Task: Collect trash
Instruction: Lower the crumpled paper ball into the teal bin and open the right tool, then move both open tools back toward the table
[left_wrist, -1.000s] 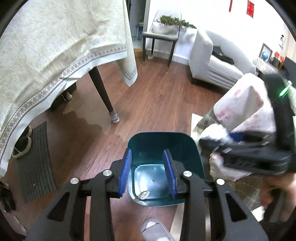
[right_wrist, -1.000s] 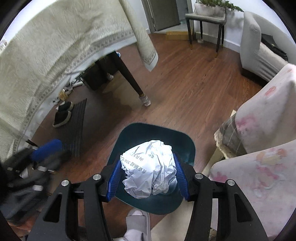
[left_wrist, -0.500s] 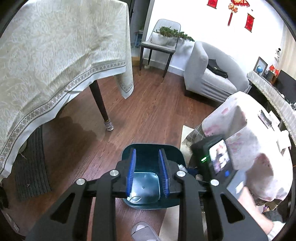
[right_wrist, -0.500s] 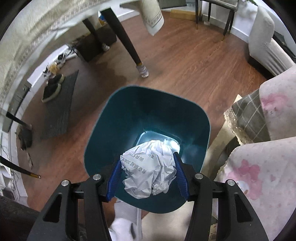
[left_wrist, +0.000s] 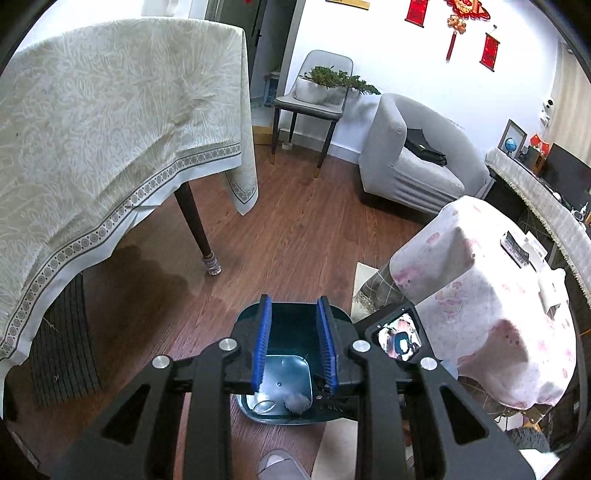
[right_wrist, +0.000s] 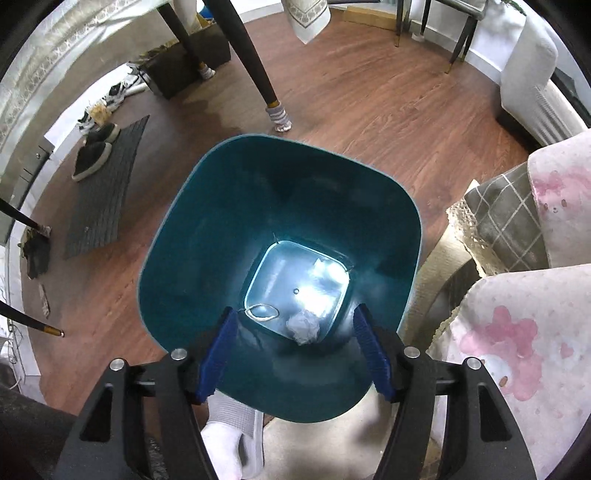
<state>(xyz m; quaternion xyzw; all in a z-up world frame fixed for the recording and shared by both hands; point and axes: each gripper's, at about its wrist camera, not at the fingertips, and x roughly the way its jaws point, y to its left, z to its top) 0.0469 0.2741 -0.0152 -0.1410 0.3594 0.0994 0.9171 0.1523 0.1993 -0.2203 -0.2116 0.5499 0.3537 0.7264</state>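
Paper ball dropped, bin has it.
My right tool (right_wrist: 295, 354) stands apart, empty; the crumpled paper (right_wrist: 304, 326) lies below in the bin (right_wrist: 192, 236). My left tool (left_wrist: 294, 343) is nearly together, empty.

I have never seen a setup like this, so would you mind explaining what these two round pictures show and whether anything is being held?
There is no robot here: a person carries a two-finger gripper in each hand, and a fisheye camera on each looks forward along its black arms and blue pads. That lens makes the pictures round.

The left camera looks across a living room. The left gripper, nearly shut, holds nothing; beyond it stands the teal trash bin on the wooden floor.

The right camera looks almost straight down into that bin. The right gripper has just been opening, and nothing is between its pads. The crumpled paper ball lies on the bin's bottom beside a thin ring. The person's slippered foot shows below.
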